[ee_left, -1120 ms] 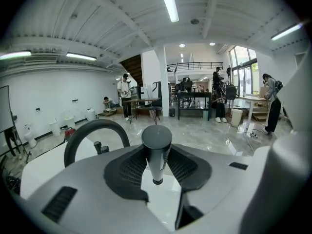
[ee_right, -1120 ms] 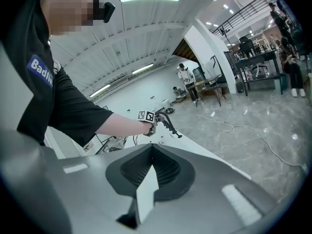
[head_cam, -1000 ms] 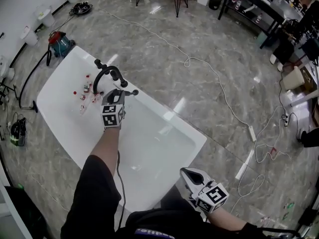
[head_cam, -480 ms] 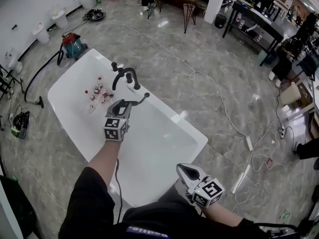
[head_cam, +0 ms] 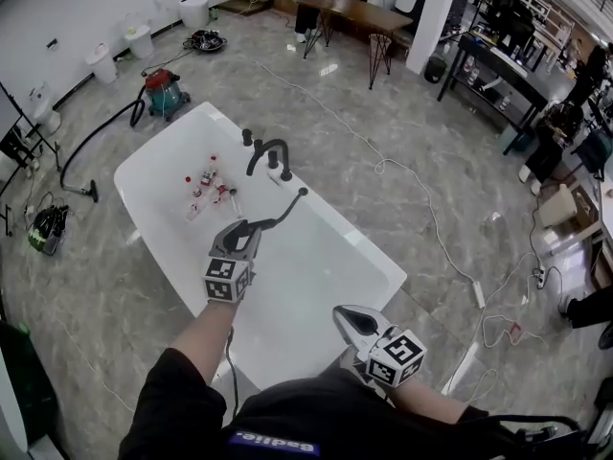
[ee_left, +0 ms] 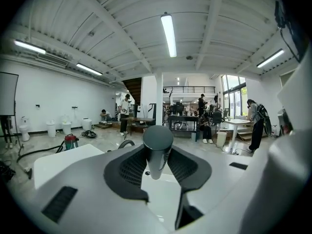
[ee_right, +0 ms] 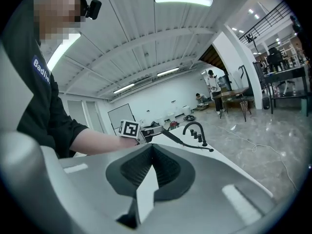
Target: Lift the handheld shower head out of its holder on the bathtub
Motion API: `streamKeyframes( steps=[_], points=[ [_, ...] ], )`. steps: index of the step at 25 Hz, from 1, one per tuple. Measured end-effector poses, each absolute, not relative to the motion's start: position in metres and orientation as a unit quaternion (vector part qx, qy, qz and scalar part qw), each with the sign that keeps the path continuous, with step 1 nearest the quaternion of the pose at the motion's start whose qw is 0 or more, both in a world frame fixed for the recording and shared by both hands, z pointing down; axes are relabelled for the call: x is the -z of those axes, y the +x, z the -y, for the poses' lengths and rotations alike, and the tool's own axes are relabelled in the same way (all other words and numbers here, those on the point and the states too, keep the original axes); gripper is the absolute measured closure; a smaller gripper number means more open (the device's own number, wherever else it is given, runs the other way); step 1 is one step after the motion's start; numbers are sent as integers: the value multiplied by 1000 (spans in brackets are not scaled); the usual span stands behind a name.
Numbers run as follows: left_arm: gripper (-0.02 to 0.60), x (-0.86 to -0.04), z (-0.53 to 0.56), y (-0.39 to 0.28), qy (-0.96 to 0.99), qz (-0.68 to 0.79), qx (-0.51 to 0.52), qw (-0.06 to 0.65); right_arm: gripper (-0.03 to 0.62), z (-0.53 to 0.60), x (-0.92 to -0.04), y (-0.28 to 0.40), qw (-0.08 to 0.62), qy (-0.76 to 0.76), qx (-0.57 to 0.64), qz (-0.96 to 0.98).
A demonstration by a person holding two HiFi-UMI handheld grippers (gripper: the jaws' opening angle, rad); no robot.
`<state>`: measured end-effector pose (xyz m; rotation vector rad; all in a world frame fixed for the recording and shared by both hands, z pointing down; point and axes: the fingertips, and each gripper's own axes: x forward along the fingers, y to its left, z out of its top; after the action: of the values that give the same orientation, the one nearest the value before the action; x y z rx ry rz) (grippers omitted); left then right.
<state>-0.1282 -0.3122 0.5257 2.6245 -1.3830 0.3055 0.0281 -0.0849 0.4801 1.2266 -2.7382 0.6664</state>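
Observation:
The black handheld shower head (head_cam: 285,211) is clear of the tub deck and held in the air over the white bathtub (head_cam: 144,175). My left gripper (head_cam: 248,229) is shut on its handle, and its far end points toward the black faucet (head_cam: 270,153). In the left gripper view the handle (ee_left: 157,152) stands between the two pads. The right gripper view shows the shower head (ee_right: 187,143) stretching from the left gripper (ee_right: 146,131) toward the faucet (ee_right: 194,127). My right gripper (head_cam: 350,318) hovers near the tub's near end, shut and empty.
Small bottles (head_cam: 211,186) lie on the tub deck left of the faucet. A vacuum cleaner (head_cam: 165,93) with its hose stands beyond the tub's far end. A white cable (head_cam: 421,199) runs across the marble floor on the right. Tables and people are at the far end.
The left gripper has lifted the shower head up and drawn it back from the faucet toward me. The right gripper has risen a little beside the tub's near end.

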Motion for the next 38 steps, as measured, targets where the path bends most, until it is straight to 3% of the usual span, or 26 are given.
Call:
streamKeyframes(
  steps=[21, 38],
  points=[
    [446, -449, 125, -202, 900, 430, -63, 32, 594, 44, -441, -93, 61, 341, -173, 922],
    [446, -426, 51, -212, 892, 441, -48, 79, 594, 38, -428, -92, 50, 341, -159, 925]
  ],
)
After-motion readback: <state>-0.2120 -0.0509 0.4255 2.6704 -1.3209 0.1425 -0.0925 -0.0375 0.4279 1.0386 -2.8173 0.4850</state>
